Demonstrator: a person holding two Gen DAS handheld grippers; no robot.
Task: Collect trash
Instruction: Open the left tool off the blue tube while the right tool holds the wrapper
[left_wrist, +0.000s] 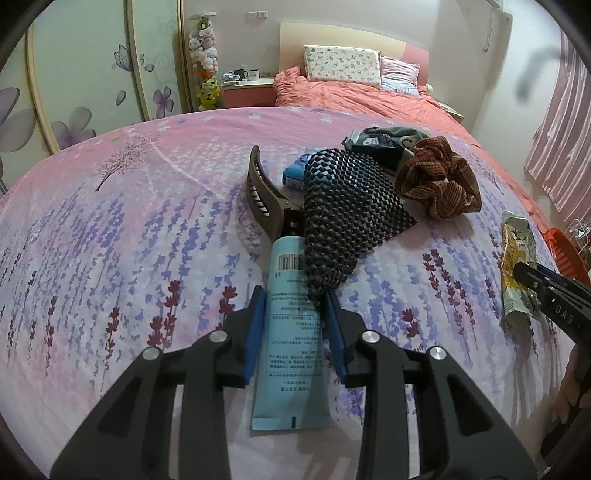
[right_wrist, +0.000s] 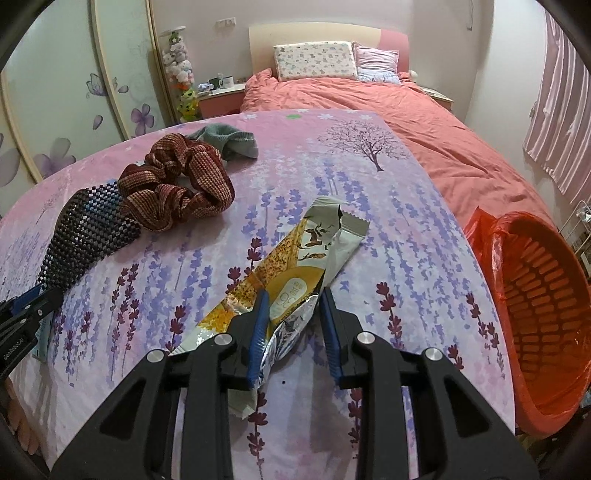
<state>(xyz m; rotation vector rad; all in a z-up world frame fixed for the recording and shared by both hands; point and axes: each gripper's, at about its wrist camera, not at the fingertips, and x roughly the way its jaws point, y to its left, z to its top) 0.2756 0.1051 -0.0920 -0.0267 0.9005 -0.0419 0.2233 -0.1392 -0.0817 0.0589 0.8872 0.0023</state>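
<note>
Lavender-print cloth (left_wrist: 110, 229) covers the surface where both grippers work. The left gripper (left_wrist: 295, 306) has its jaws narrowed around a pale blue tube (left_wrist: 291, 332) lying flat; the blue pads sit against the tube's sides, and a strip of black woven mesh (left_wrist: 343, 206) drapes over the right pad and the tube's upper end. A brown hair claw (left_wrist: 264, 192) lies just past the tube's cap, with a striped rust scrunchie (left_wrist: 439, 181) farther right. The right gripper (right_wrist: 291, 310) has its jaws partly closed around a torn yellow-and-silver snack wrapper (right_wrist: 295, 258) on the cloth; the left pad touches crumpled foil, while the right pad seems just clear of it. An orange basket (right_wrist: 546, 306) lined with a red bag (right_wrist: 480, 229) stands beside the surface's right edge, near the wrapper.
</note>
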